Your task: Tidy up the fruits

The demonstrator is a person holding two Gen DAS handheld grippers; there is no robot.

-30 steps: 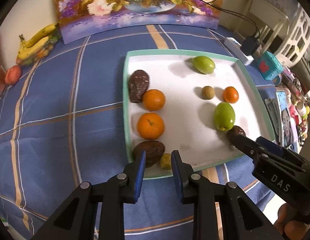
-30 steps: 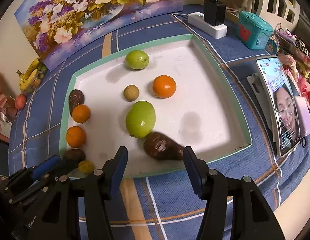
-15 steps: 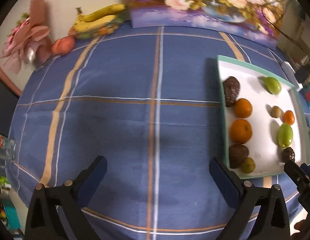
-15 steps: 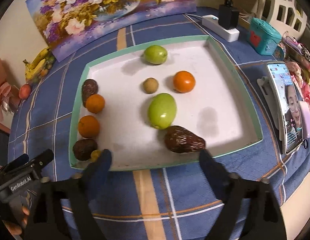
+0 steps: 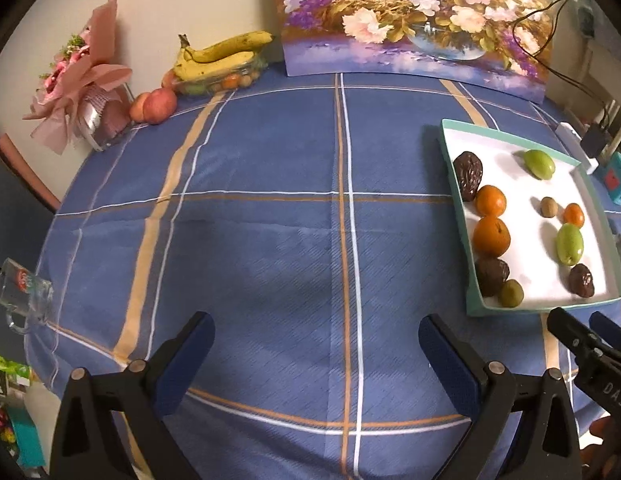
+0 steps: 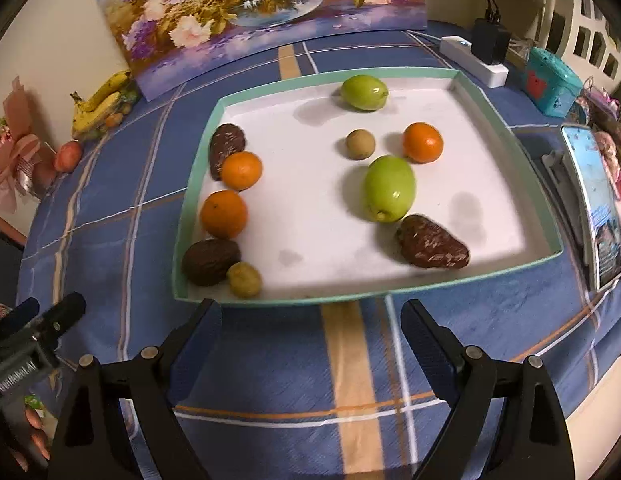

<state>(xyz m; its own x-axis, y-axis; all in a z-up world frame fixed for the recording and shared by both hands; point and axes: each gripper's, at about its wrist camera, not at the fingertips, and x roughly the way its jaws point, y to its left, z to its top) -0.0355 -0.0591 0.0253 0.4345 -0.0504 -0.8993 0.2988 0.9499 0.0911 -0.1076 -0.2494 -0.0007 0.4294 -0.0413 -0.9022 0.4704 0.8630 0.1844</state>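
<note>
Tray sat on the blue plaid tablecloth with all visible fruit inside: left column against the wall ran brown date, orange, orange, brown date, small yellow-green fruit; loose group to the right held a green fruit at the back, small tan fruit, small orange, big green fruit, and a third date touching it near the front wall. Change vs a second ago: left gripper had been nearly closed right at the small yellow-green fruit, now it was spread wide, empty, swung off over bare cloth; right gripper had backed off the third date, fingers apart, holding nothing, just short of the tray's front wall. Reads as both placements released, left column done, right group likely still unsorted. Hard to tell: species of the green and tan fruit; the right-wrist view was motion-blurred at the front row; bananas, peach and the small fruit in the clear box under the bananas were too far away to judge whether they belong to the job; phone at the right edge was cut off
</note>
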